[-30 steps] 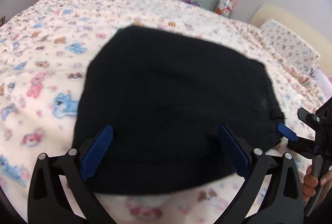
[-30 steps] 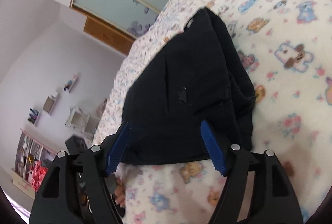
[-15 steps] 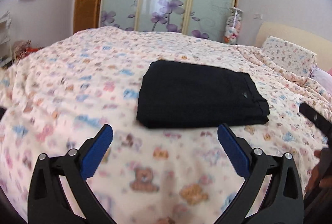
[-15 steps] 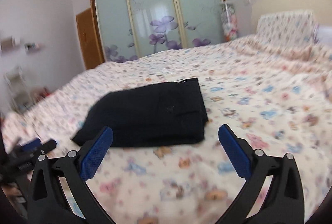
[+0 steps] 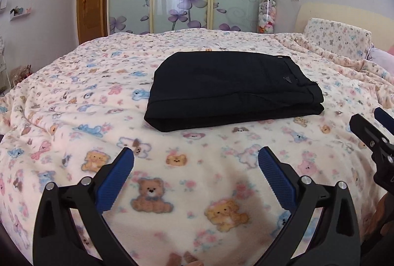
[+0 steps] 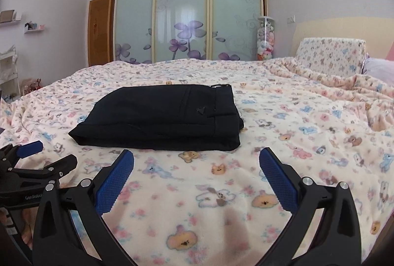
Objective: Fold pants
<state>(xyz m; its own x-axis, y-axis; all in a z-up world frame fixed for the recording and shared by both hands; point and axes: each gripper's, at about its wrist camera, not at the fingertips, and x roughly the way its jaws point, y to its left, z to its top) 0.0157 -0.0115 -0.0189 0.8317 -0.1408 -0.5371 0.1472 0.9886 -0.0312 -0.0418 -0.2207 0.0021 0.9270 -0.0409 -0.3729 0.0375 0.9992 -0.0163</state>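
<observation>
Comparing the left wrist view with the frames of a second ago, the left gripper [image 5: 195, 168] is seen drawn back from the pants [image 5: 234, 90], which then filled the space between its fingers; its jaws stand wide apart with nothing between them. The pants lie at twelve o'clock as a flat folded stack on the bear-print blanket [image 5: 73, 98], touched by neither tool. The right gripper [image 5: 369, 133] is glimpsed at three o'clock, clear of the cloth.

In the right wrist view, the right gripper [image 6: 196, 168] is likewise pulled back; its jaws have just been opening and now gape empty. The pants [image 6: 162, 117] rest at twelve o'clock, edges stacked, waistband to the right. The left gripper [image 6: 37, 155] appears at nine o'clock.

The fold is judged essentially finished. Nothing is seen obstructing; the pillow [image 6: 330, 56], the jar of plush toys [image 6: 265, 38] and the sliding wardrobe [image 6: 187, 12] stand well apart.
</observation>
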